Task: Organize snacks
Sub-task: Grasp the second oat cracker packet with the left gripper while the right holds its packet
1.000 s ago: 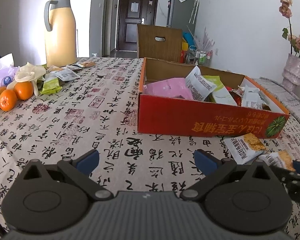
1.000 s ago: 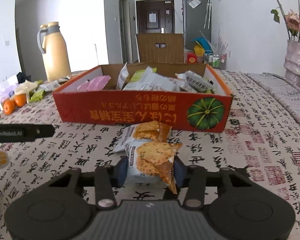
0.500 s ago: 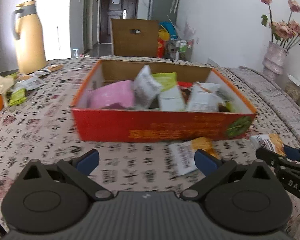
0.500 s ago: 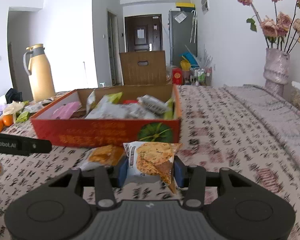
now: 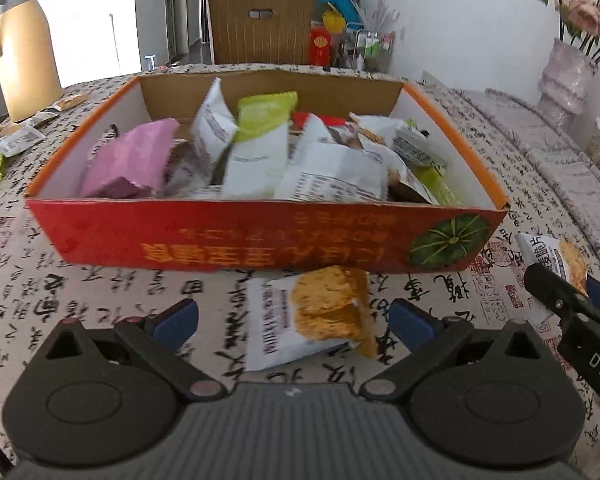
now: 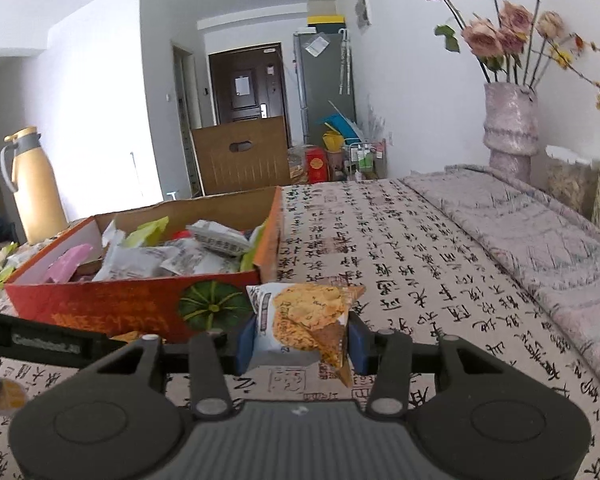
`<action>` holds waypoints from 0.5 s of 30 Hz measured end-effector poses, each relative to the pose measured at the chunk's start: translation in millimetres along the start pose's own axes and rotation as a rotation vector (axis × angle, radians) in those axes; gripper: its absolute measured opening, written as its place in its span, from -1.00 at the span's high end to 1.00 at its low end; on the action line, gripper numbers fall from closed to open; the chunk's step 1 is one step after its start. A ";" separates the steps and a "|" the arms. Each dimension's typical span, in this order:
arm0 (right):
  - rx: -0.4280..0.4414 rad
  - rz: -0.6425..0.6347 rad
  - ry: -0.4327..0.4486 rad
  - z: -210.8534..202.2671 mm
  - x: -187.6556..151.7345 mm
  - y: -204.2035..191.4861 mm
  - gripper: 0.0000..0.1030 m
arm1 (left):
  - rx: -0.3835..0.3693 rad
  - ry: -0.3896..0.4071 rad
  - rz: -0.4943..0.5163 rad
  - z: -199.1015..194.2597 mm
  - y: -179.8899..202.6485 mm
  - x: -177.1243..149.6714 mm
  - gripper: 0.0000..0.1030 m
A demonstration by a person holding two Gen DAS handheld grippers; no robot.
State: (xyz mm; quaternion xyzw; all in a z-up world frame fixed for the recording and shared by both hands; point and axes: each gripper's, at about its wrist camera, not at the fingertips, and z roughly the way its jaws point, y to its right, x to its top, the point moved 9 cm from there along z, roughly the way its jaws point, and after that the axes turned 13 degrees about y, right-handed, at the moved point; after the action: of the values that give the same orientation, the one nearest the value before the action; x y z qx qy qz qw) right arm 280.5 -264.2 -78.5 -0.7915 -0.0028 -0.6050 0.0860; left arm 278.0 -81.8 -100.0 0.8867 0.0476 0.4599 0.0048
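matt cardboard box [image 5: 236, 236], glossy plastic snack packets [image 5: 256, 148].

Left gripper [image 5: 292, 316]: dark grey ribbed body, round black hubs, blue pads; right gripper [image 6: 300, 338] alike; silver pivot screws.

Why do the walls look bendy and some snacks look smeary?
Left wrist view: the fisheye lens curves the red box and room edges; the snack packet on the cloth is smeared by motion. Right wrist view: walls bow too, but the held packet is sharp.
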 end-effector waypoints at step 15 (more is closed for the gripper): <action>-0.001 0.003 0.012 -4.8 -7.4 -0.8 0.11 | 0.043 -0.021 0.040 22.6 12.4 -11.8 -0.94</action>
State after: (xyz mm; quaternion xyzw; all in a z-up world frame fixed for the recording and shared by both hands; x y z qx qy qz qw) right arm 273.9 -263.4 -84.3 -0.7880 -0.0009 -0.6096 0.0866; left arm 290.7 -94.4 -122.0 0.8921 0.0397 0.4496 -0.0227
